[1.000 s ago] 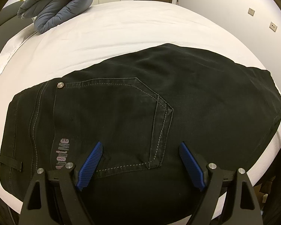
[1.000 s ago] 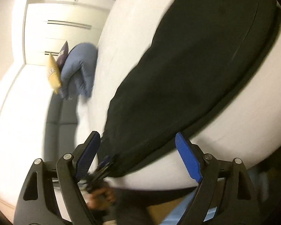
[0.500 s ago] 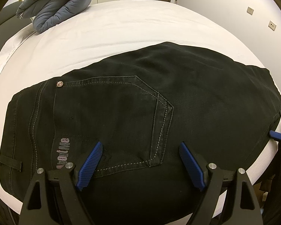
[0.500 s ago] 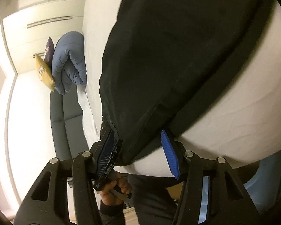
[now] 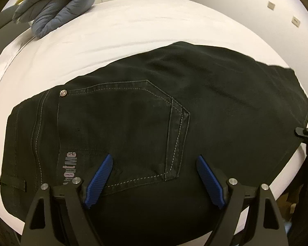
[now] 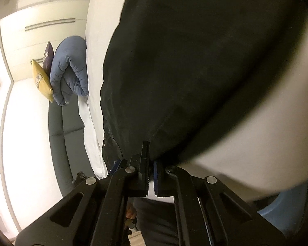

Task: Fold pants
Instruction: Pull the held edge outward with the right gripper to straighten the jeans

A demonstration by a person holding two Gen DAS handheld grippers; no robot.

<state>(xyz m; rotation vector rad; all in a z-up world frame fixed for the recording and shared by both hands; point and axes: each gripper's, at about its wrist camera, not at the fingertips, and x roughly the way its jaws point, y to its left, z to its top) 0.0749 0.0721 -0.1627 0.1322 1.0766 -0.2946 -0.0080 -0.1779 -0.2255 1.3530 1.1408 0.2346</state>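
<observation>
Right claw (image 6: 151, 171) pinches pants (image 6: 195, 61) edge

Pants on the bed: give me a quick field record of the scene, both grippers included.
garment: black pants, lying flat, back pocket facing up
surface: white bed sheet
left gripper: open, blue pads spread over the pocket area, holding nothing
right gripper: pads closed on the pants' edge at the near side of the bed
background: folded blue duvet at the far corner, yellow pillow beside it
fold status: no lifted fold visible
</observation>
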